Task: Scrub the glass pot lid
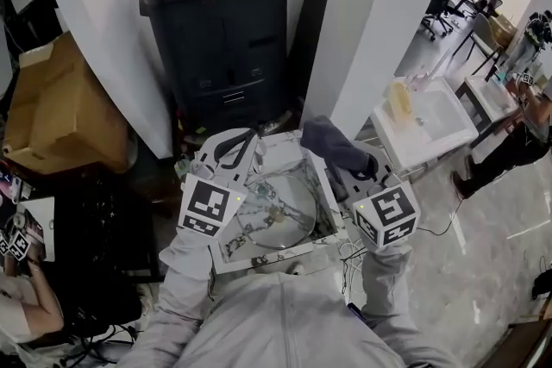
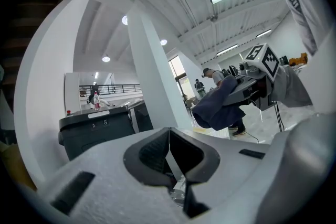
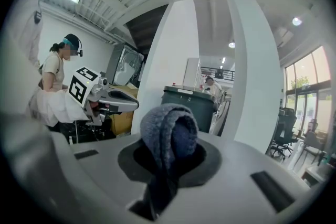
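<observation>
The glass pot lid (image 1: 280, 207) lies round and clear in a white tray (image 1: 259, 258), low between my two grippers. Neither gripper touches it. My left gripper (image 1: 235, 148) is raised above the tray's far left corner. Its black jaws are pressed together with nothing between them (image 2: 169, 157). My right gripper (image 1: 341, 152) is raised over the tray's far right corner and is shut on a folded dark blue cloth (image 1: 332, 146). The cloth (image 3: 168, 134) bulges out of those jaws. Both grippers point forward and upward, away from the lid.
A dark wheeled bin (image 1: 220, 21) stands straight ahead between white pillars (image 1: 379, 21). A cardboard box (image 1: 60, 108) sits at the left and a white table (image 1: 431, 121) at the right. A person (image 1: 26, 297) is at the lower left. Cables hang by the tray.
</observation>
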### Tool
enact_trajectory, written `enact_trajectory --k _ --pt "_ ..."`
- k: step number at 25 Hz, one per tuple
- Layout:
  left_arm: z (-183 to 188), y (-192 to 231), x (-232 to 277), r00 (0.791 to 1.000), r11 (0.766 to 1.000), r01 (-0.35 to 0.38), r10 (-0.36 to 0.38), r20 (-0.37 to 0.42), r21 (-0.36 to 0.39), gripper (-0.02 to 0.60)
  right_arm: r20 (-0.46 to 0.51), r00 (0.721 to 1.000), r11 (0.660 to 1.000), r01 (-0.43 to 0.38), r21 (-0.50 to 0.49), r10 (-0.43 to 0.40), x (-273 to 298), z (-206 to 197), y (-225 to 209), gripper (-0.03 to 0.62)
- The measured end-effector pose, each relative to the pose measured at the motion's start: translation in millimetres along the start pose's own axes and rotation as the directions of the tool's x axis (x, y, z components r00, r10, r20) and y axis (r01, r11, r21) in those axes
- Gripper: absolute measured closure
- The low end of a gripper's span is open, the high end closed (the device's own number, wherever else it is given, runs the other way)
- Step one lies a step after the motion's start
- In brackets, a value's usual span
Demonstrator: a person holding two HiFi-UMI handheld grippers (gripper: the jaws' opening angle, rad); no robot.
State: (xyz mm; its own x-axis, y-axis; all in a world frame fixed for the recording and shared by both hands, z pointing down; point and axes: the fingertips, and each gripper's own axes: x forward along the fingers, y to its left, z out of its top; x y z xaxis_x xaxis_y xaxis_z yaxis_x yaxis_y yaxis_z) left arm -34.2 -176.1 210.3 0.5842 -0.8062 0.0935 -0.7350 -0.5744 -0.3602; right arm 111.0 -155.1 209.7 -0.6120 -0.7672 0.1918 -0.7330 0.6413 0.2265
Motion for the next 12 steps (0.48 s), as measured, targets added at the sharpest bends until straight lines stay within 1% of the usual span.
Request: enact_trajectory --k 7,12 --pt "29.8 0.1 1.5 0.999 0.999 -0.011 0.009 0.047 0.032 0.555 0.048 0.999 1.000 0.002 -0.031 -0.001 -12.6 26.7 -5.0 0.531" --pt "35.0 -2.6 4.3 0.998 0.999 -0.011 0.009 0.060 0.045 0.555 0.046 0.999 0.999 0.004 -0.047 -0.001 -12.7 25.9 -5.8 0.531"
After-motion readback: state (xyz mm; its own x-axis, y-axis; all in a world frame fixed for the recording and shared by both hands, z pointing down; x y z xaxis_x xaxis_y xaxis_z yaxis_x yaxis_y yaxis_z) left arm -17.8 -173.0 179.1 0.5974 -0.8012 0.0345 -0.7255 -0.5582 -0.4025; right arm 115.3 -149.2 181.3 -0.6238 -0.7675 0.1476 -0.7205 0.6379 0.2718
